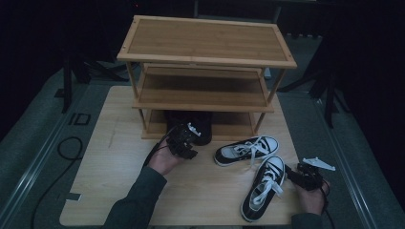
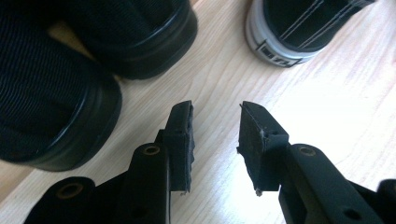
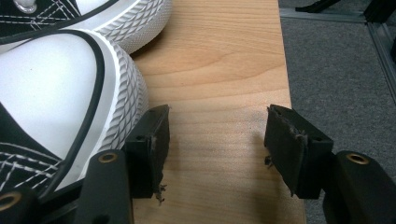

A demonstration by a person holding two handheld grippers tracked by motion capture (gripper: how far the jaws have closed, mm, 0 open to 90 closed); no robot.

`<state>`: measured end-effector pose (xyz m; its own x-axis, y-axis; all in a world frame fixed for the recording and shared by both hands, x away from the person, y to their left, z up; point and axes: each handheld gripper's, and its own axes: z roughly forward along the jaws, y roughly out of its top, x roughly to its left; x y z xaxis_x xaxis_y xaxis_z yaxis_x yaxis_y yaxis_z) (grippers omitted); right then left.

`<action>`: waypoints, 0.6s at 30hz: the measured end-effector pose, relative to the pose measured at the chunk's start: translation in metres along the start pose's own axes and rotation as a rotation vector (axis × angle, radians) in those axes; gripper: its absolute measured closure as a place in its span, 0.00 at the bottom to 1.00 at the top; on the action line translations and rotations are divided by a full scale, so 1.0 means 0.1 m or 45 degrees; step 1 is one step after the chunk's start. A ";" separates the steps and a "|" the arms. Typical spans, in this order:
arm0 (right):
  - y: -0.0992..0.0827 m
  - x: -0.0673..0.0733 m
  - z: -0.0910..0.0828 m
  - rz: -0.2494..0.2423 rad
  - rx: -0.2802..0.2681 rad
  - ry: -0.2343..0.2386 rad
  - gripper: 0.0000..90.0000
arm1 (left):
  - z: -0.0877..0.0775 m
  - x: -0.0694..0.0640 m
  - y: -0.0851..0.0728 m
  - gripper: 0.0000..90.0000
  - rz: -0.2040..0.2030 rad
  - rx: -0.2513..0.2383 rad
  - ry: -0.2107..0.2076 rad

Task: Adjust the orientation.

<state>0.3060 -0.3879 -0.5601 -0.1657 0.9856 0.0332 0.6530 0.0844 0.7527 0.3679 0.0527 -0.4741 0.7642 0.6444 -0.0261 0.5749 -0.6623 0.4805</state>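
A pair of black shoes [image 1: 191, 125] stands at the front of the bamboo rack's [image 1: 205, 57] bottom shelf. In the left gripper view the two black shoes [image 2: 56, 107] lie at the upper left. My left gripper [image 2: 215, 107] is open just short of them, with bare table between its jaws; from above, the left gripper [image 1: 185, 138] points at the shoes. Two black-and-white sneakers [image 1: 246, 150] [image 1: 263, 187] lie on the table at the right. My right gripper [image 3: 218, 112] is open beside the near sneaker's white toe cap [image 3: 51, 93], its left jaw against the rubber edge.
The wooden table [image 1: 110, 157] ends close to the right of the right gripper [image 1: 292, 173], with grey floor [image 3: 336, 70] beyond. The rack's middle and top shelves are bare. A black cable [image 1: 67, 148] loops on the floor at the left.
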 end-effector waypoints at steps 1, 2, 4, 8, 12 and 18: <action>0.00 0.00 0.00 0.000 0.000 0.000 0.44 | 0.00 -0.01 0.02 0.73 0.009 0.004 0.000; 0.00 0.00 0.00 0.000 0.000 0.000 0.45 | 0.00 -0.01 0.03 0.73 0.016 0.006 -0.001; 0.00 0.00 0.00 0.000 0.000 0.000 0.45 | 0.00 -0.02 0.06 0.73 0.018 0.011 -0.010; 0.00 0.00 0.00 -0.001 0.000 -0.001 0.45 | -0.01 -0.06 0.11 0.73 0.043 0.015 -0.020; 0.00 0.00 0.00 -0.001 0.000 -0.001 0.44 | -0.02 -0.09 0.16 0.73 0.069 0.030 -0.024; 0.00 0.00 0.00 0.001 0.000 0.000 0.44 | -0.02 -0.15 0.27 0.73 0.101 0.033 -0.030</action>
<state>0.3059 -0.3879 -0.5601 -0.1652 0.9857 0.0334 0.6528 0.0839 0.7528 0.3712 0.0256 -0.4588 0.8140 0.5807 -0.0097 0.5196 -0.7207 0.4589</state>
